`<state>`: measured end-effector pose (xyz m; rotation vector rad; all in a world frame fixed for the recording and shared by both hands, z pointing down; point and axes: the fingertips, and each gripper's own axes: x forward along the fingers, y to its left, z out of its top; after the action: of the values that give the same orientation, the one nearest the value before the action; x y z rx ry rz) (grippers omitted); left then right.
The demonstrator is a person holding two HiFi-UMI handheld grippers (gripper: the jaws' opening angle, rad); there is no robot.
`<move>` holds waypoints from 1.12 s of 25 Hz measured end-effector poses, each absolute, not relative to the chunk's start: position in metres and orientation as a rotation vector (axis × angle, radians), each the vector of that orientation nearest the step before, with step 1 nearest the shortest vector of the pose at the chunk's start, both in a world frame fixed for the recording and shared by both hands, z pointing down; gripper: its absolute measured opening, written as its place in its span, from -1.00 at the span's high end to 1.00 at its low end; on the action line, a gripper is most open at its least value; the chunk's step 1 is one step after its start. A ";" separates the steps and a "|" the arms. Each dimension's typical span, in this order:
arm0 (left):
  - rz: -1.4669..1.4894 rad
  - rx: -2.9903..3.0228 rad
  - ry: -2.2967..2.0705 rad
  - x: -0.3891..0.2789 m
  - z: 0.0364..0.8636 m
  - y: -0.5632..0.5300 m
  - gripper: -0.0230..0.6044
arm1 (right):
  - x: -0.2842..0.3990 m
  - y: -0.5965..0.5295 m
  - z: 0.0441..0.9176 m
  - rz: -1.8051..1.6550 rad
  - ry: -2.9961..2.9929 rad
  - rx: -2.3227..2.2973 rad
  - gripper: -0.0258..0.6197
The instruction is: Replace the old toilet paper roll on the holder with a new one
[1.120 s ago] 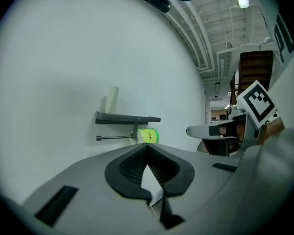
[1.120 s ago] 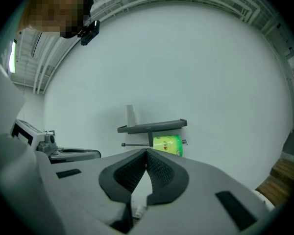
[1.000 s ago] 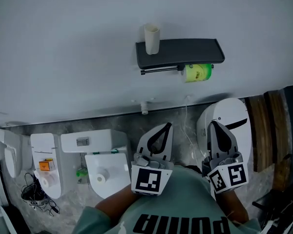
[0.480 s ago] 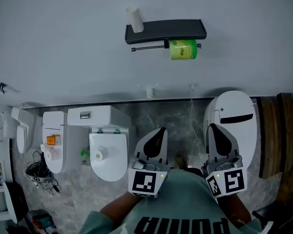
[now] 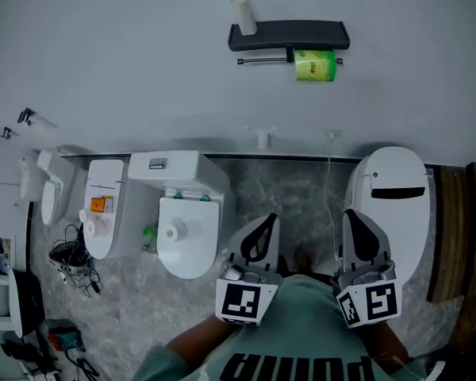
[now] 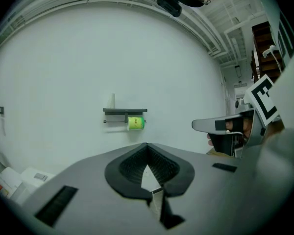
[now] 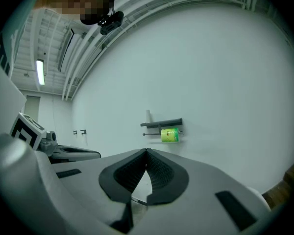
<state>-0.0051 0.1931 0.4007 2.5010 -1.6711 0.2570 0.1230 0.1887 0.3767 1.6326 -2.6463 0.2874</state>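
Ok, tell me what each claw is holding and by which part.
Nothing is held. The left claw and right claw are both shut and empty; the green roll hangs on its holder.

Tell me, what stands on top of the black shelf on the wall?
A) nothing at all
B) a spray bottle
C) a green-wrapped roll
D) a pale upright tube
D: a pale tube stands upright on the left end of the black shelf, while the green-wrapped roll hangs on the rod under it.
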 end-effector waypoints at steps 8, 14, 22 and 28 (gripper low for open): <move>0.272 2.491 -1.705 -0.017 0.403 0.202 0.91 | 0.113 0.200 0.379 0.254 -2.633 1.601 0.90; 0.293 2.477 -1.738 -0.025 0.401 0.204 0.91 | 0.106 0.197 0.379 0.237 -2.645 1.566 0.90; 0.264 2.436 -1.775 -0.033 0.401 0.202 0.91 | 0.098 0.188 0.380 0.232 -2.661 1.516 0.90; 0.259 2.437 -1.779 -0.030 0.400 0.197 0.92 | 0.101 0.183 0.381 0.233 -2.662 1.500 0.90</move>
<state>-0.0297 0.1966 0.3996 2.4371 -1.7788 0.2594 0.1006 0.1833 0.3813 1.5001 -2.6622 0.2330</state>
